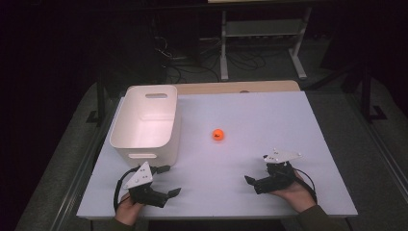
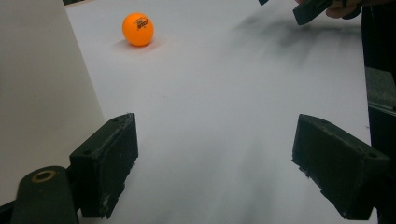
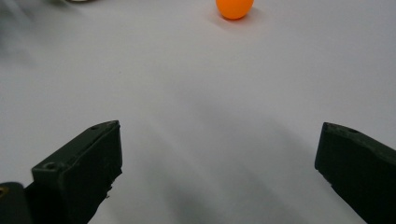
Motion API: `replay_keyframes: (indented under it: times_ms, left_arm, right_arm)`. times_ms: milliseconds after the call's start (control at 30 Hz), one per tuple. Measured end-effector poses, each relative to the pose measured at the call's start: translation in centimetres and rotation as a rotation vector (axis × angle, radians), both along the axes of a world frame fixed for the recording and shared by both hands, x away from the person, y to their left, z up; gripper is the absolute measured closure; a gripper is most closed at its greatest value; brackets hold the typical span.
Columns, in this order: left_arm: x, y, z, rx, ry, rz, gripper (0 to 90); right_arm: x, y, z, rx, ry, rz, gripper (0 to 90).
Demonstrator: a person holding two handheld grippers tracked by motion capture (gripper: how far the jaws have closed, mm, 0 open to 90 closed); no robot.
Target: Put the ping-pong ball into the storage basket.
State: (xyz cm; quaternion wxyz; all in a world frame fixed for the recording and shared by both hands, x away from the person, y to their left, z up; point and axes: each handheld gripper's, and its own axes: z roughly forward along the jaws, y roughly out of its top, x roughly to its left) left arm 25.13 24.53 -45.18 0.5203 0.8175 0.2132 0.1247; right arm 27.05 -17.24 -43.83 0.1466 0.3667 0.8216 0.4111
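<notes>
Ball (image 1: 218, 134) sits mid-surface (image 1: 269, 120), right of the bin (image 1: 144, 130), its top cropped in the right gripper view. Left tool (image 1: 169, 182) and right tool (image 1: 253, 175) both gape wide, empty, well short of it.

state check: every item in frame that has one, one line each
Small orange ball: loose on the white table, untouched.
White plastic bin with handle slots: upright, empty.
Left gripper: jaws open, holding nothing.
Right gripper: jaws open, holding nothing.
</notes>
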Motion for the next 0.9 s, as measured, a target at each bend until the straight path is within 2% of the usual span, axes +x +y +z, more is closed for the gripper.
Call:
replay_keyframes:
  times_ms: [900]
  left_arm:
    - [0.0,0.02,0.0,-0.001,-0.007,-0.001,14.2]
  right_arm:
    - [0.88,0.84,-0.01,0.008,0.003,0.005,0.5]
